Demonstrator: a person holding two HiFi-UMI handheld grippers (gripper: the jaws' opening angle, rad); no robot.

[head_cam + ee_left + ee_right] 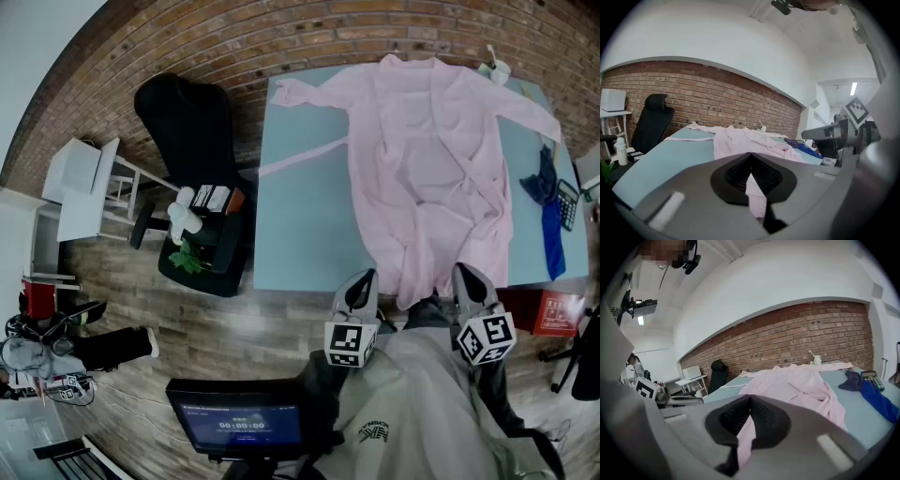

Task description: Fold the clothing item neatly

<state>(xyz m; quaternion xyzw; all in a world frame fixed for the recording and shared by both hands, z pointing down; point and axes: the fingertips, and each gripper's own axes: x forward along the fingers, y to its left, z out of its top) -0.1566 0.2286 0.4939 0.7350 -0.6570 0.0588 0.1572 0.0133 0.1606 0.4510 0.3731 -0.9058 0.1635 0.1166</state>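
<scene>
Pink robe (pixel 427 159) lies spread on desk (pixel 300 216), hem at near edge. Left tool (pixel 364 277) and right tool (pixel 465 272) both clenched on hem. Risk: thin pinch slips, or uneven lift skews the fold.

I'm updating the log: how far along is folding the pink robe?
Done: the robe lies spread open on the table, sleeves out, with no fold made. In hand: the left gripper and right gripper are each shut on its near hem. Left: every fold.
</scene>
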